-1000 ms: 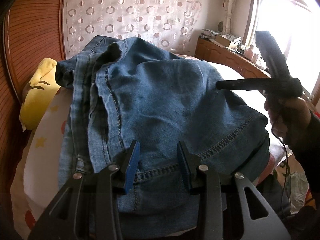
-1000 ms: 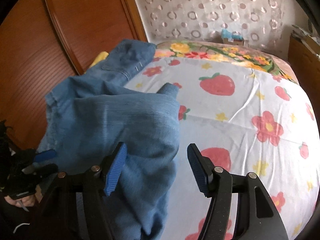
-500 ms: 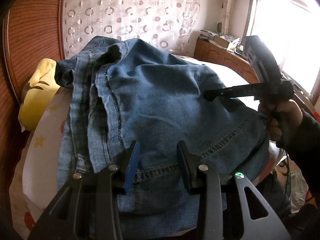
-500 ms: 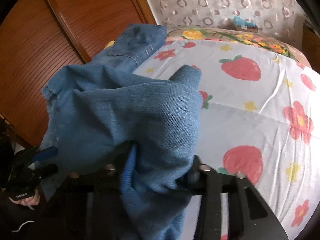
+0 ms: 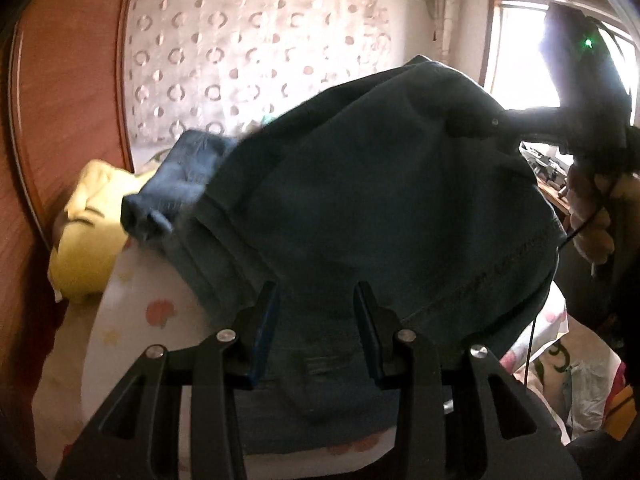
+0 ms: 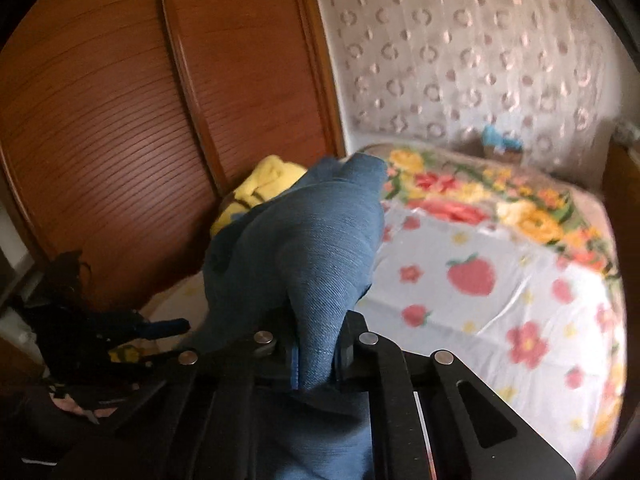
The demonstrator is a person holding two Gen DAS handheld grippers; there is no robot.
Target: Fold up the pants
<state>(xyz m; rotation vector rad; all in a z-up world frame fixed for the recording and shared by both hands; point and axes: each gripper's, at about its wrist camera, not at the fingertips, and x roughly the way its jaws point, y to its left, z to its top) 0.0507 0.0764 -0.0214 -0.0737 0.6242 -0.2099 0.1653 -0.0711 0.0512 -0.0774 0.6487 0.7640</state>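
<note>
Left wrist view: the left tongs (image 5: 316, 336) stand partly spread with a fold of the jeans (image 5: 380, 200) between the pads; whether the pads (image 5: 266, 320) actually press the denim I cannot tell, since cloth drapes loosely over the gap. The jeans bulge up in a dark dome in front of the lens, their far part trailing down onto the bed (image 5: 132, 320) beside a yellow pillow (image 5: 84, 240). At the right edge a hand (image 5: 592, 208) holds the other tool, whose tip meets the cloth near the top of the dome.

Right wrist view: the right tongs (image 6: 320, 354) have just been closing and now pinch a ridge of denim (image 6: 304, 248) tight between the pads, the fabric rising forward from the grip, above the strawberry-print sheet (image 6: 480, 280). The wooden wardrobe doors (image 6: 120, 120) stand at the left.

Judged from here, the risk lies with the left side: if its hold is only loose, lifting further could let that edge slide out, so the fold sags unevenly. The right grip bites a bunched ridge rather than a flat hem, which may carry extra layers and leave a crooked crease
</note>
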